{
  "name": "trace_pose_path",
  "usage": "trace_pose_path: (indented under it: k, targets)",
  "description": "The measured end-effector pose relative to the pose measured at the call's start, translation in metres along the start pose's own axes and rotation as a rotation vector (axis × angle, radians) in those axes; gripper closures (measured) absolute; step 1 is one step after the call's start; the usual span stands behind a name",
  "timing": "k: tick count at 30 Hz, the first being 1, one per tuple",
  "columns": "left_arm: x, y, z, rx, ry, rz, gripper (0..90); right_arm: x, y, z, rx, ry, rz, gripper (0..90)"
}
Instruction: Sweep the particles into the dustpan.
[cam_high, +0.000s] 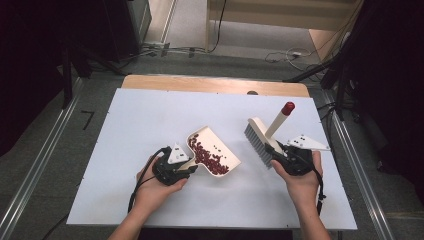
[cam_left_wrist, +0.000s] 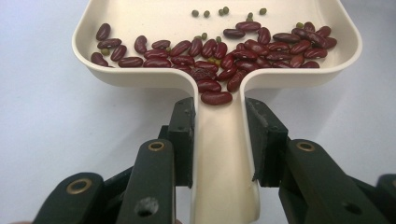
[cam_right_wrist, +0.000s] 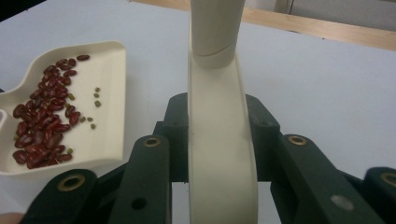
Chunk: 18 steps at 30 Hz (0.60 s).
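you hold the dustpan (cam_high: 212, 150) by its handle in the left gripper (cam_high: 186, 169), jaws clenched on the handle's two sides, as the left gripper view shows. the pan sits near the middle of the white table (cam_high: 150, 115), lifted or tilted a little by the look of it, though you cannot tell whether its lip touches the surface. red beans (cam_left_wrist: 224, 51) lie heaped against the pan's back wall and into the mouth of the handle, with a few small green beans (cam_left_wrist: 224, 10) farther out.

your right gripper (cam_high: 280, 152) is clamped on the brush (cam_high: 260, 137), pads pressing the cream body on both sides; the bristles face the pan, well apart from it, and the red-tipped handle (cam_high: 287, 107) slants up and away.

sweeping looks done: no loose beans show on the table. the step in hand seems to be carrying the load off. the next move calls for keeping the pan's open lip no lower than the handle, so the beans stay back, and keeping the brush clear.

both forearms come in low from the near edge, hands wrapped round the gripper bodies, left hand (cam_high: 157, 187) angled inward, right hand (cam_high: 300, 180) likewise.
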<state>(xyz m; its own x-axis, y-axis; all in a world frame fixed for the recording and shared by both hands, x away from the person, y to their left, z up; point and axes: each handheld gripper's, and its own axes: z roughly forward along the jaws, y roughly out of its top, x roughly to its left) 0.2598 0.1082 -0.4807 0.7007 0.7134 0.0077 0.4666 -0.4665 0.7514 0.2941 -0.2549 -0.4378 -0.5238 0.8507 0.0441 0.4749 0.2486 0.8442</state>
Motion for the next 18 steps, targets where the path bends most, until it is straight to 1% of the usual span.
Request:
trace_pose_path:
  k: [1, 5, 6, 13, 18]
  targets:
    - [0.001, 0.0, -0.002, 0.0, 0.005, 0.001, 66.7, -0.001, 0.0, -0.001, 0.002, -0.002, 0.003, 65.4]
    - [0.007, -0.002, -0.008, -0.017, 0.029, -0.019, 66.6, -0.007, -0.002, -0.003, 0.003, -0.006, 0.011, 65.4]
    - [0.008, -0.003, -0.01, -0.015, 0.035, -0.017, 66.6, -0.008, -0.002, -0.003, 0.003, -0.008, 0.016, 65.4]
    - [0.015, -0.008, -0.02, -0.038, 0.063, -0.04, 66.6, -0.016, -0.005, -0.007, 0.009, -0.017, 0.024, 65.4]
    - [0.021, -0.013, -0.031, -0.054, 0.096, -0.058, 66.6, -0.021, -0.007, -0.01, 0.009, -0.008, 0.024, 65.4]
